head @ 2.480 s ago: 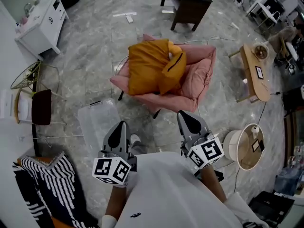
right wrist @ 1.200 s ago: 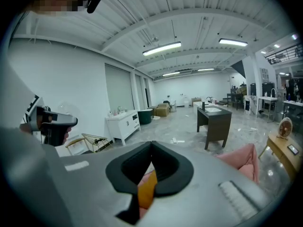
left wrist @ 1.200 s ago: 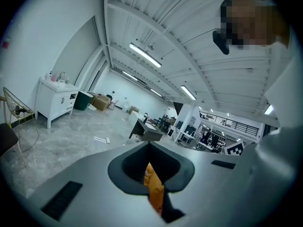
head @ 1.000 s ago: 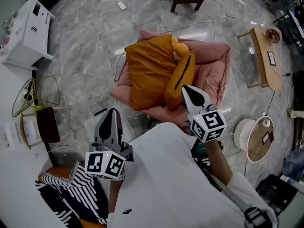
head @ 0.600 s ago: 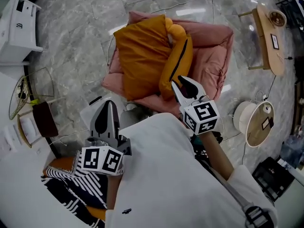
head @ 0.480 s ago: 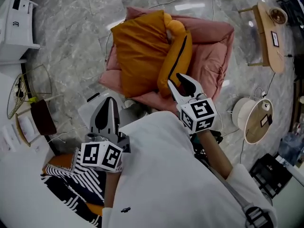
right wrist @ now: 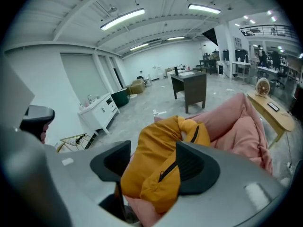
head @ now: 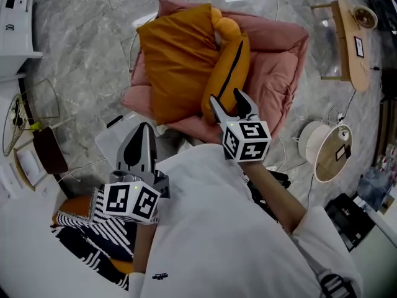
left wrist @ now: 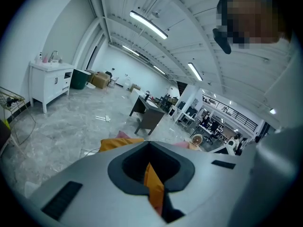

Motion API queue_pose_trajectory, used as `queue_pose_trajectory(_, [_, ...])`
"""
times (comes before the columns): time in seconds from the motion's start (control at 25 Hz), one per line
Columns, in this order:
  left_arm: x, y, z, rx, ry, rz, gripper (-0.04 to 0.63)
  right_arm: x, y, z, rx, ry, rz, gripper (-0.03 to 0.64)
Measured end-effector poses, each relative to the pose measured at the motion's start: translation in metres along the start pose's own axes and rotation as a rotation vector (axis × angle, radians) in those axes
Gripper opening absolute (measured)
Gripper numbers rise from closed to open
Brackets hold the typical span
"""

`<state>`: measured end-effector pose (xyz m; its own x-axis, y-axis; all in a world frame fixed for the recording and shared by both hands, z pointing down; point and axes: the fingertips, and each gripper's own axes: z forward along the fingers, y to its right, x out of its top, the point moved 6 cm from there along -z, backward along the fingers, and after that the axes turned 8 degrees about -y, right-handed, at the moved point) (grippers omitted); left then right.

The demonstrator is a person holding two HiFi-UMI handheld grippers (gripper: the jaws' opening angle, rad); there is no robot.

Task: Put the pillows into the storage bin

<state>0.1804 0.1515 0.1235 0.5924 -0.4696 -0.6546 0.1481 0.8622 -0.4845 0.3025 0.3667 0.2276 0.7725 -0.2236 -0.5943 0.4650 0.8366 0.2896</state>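
The orange pillows [head: 177, 61] lie on the pink chair [head: 282, 54]. The right gripper [head: 226, 100] hovers at the chair's near edge; its jaws have just been opening and hold nothing. The left gripper [head: 142, 130], clenched and empty, is near the bin [head: 111, 140] beside the chair.

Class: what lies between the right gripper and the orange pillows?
Nothing: the right gripper view shows it bare. The right gripper has just been opening its jaws, empty, toward the orange pillows.

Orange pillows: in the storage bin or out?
Out. Both orange pillows lie on the pink armchair, one leaning on edge.
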Motion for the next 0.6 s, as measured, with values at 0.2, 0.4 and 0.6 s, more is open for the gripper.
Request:
queue_pose_trajectory(0.2, [-0.002, -0.005, 0.011, -0.009, -0.027, -0.009, 0.009, -0.009, 0.007, 0.025, -0.059, -0.062, 0.066, 0.301])
queue_pose_trajectory(0.4, [-0.011, -0.009, 0.02, -0.018, -0.061, -0.019, 0.009, -0.032, 0.025, 0.048, -0.187, -0.137, 0.146, 0.326])
queue_pose_trajectory(0.6, [-0.021, -0.014, 0.023, -0.025, -0.081, -0.036, 0.009, -0.05, 0.031, 0.07, -0.267, -0.18, 0.147, 0.333])
